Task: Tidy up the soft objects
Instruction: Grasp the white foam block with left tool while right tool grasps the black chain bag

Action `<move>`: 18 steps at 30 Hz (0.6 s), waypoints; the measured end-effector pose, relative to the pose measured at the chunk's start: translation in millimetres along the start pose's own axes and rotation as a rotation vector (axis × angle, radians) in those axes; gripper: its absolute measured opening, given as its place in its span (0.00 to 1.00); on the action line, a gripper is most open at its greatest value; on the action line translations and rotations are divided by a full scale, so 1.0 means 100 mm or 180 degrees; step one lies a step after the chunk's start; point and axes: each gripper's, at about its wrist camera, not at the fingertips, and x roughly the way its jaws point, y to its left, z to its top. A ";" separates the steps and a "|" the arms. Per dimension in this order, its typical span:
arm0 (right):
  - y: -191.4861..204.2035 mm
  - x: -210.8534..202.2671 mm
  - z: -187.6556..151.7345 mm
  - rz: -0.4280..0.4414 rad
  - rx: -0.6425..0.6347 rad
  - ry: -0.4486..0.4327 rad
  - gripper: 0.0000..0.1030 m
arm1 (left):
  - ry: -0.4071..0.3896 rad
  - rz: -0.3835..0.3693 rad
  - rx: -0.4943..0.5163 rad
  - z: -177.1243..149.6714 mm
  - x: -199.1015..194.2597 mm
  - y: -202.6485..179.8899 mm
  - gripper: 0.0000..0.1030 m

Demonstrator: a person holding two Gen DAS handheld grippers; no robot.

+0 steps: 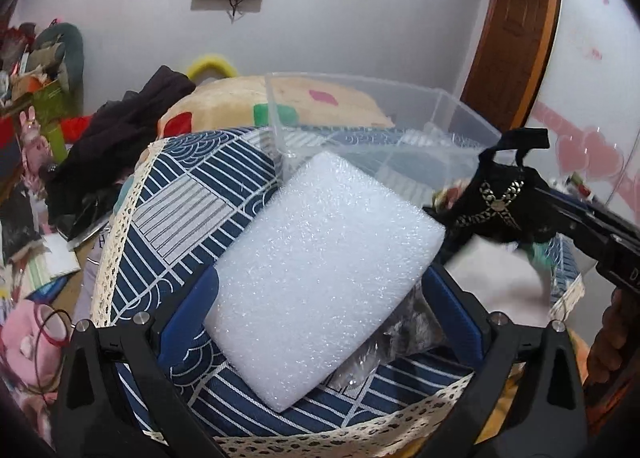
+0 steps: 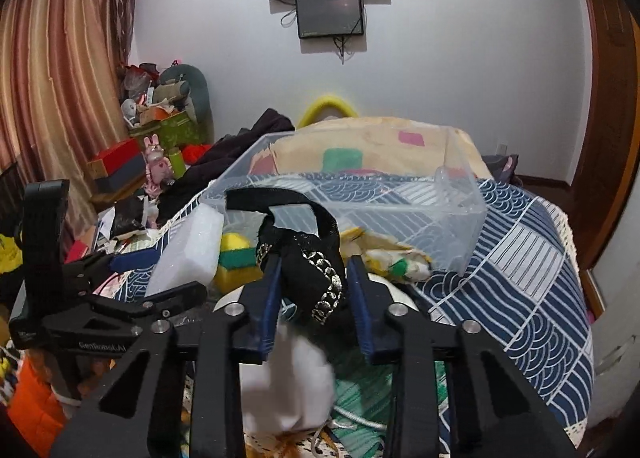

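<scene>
My left gripper (image 1: 320, 278) is shut on a white foam block (image 1: 320, 266) and holds it above the blue patterned cloth (image 1: 180, 194); the block also shows in the right wrist view (image 2: 192, 254). My right gripper (image 2: 314, 262) is shut on a black fabric piece with silver chain trim (image 2: 308, 258), held in front of the clear plastic bin (image 2: 400, 210). In the left wrist view the black piece (image 1: 496, 202) hangs at the right, near the bin (image 1: 380, 126). A yellow-green sponge (image 2: 234, 254) lies by the bin.
A cream pillow with coloured patches (image 2: 360, 150) lies behind the bin. Dark clothing (image 1: 120, 138) is piled at the left. A white soft item (image 2: 292, 386) and green cloth (image 2: 360, 398) lie under my right gripper. Clutter and boxes (image 2: 160, 126) stand by the curtain.
</scene>
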 end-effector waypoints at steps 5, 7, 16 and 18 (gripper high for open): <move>-0.03 -0.10 0.05 -0.0045 0.0018 -0.0127 0.23 | -0.0068 -0.0094 0.0047 0.02 -0.07 -0.05 0.76; -0.03 -0.14 0.07 -0.0049 0.0025 -0.0168 0.22 | -0.0088 -0.0070 0.0072 0.01 -0.08 -0.07 0.70; -0.01 -0.37 0.13 -0.0058 0.0021 -0.0404 0.22 | -0.0207 -0.0182 0.0192 0.05 -0.31 -0.20 0.30; -0.01 -0.42 0.14 -0.0064 0.0015 -0.0455 0.21 | -0.0205 -0.0237 0.0193 0.07 -0.36 -0.21 0.20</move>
